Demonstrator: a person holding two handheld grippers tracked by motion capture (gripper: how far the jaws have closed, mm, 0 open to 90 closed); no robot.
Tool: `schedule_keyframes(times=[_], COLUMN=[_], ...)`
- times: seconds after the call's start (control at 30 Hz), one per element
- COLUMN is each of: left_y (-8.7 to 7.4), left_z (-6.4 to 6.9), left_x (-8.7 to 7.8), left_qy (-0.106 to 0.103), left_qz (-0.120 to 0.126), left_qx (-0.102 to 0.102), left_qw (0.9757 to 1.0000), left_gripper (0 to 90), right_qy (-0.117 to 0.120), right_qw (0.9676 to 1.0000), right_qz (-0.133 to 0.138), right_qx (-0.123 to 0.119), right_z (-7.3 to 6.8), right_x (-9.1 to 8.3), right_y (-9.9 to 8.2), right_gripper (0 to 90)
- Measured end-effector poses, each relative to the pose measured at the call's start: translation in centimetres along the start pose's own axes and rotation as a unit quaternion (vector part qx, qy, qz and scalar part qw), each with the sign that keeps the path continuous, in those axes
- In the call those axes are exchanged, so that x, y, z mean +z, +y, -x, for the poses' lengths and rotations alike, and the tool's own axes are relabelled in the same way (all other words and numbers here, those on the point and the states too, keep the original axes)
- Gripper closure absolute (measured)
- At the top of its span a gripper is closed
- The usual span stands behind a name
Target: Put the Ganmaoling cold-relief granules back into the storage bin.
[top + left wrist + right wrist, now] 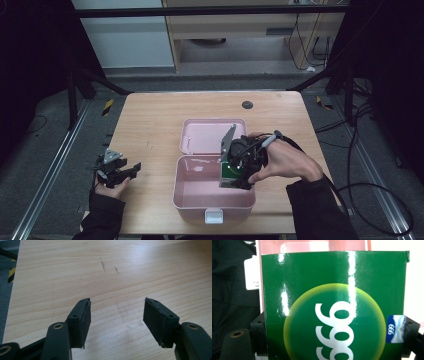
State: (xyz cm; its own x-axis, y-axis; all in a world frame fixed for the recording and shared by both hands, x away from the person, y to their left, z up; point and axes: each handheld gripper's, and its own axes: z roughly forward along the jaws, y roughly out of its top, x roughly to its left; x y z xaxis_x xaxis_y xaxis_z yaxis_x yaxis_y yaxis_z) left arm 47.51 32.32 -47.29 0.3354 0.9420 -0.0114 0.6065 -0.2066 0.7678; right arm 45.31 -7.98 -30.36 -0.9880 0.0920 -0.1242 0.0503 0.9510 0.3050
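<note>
We have the green box point(334, 307) clamped in the right gripper point(239, 172), held over the open pink case point(186, 192) near its right wall. We judge it could catch that rim if tilted. Up close we read its printed 999; from above we see the left gripper point(131, 170), jaws wide, resting on the table point(150, 120).

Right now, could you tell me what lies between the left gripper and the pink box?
Bare wooden table; the high view shows nothing between the left gripper and the pink box.

Right gripper point(334, 340) fingers point(258, 335) clamp a green box point(332, 290) above the pink case point(312, 245).
</note>
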Motion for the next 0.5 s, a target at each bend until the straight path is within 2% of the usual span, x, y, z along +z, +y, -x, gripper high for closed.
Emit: schedule_keyframes(times=[0.17,0.5], left_y=[0.0,0.0], left_z=[0.0,0.0], left_x=[0.0,0.0], left_qy=[0.000,0.001], left_qz=[0.000,0.001], left_qx=[-0.001,0.000], left_qw=[1.0000,1.0000], left_gripper=[38.4,38.4], right_qy=[0.003,0.012], right_qw=[0.9999,0.9999], right_qz=[-0.005,-0.007], right_qx=[-0.010,-0.007], right_z=[-0.1,-0.2], right_x=[0.8,1.8], right_y=[0.3,-0.3], right_gripper=[15.7,15.7])
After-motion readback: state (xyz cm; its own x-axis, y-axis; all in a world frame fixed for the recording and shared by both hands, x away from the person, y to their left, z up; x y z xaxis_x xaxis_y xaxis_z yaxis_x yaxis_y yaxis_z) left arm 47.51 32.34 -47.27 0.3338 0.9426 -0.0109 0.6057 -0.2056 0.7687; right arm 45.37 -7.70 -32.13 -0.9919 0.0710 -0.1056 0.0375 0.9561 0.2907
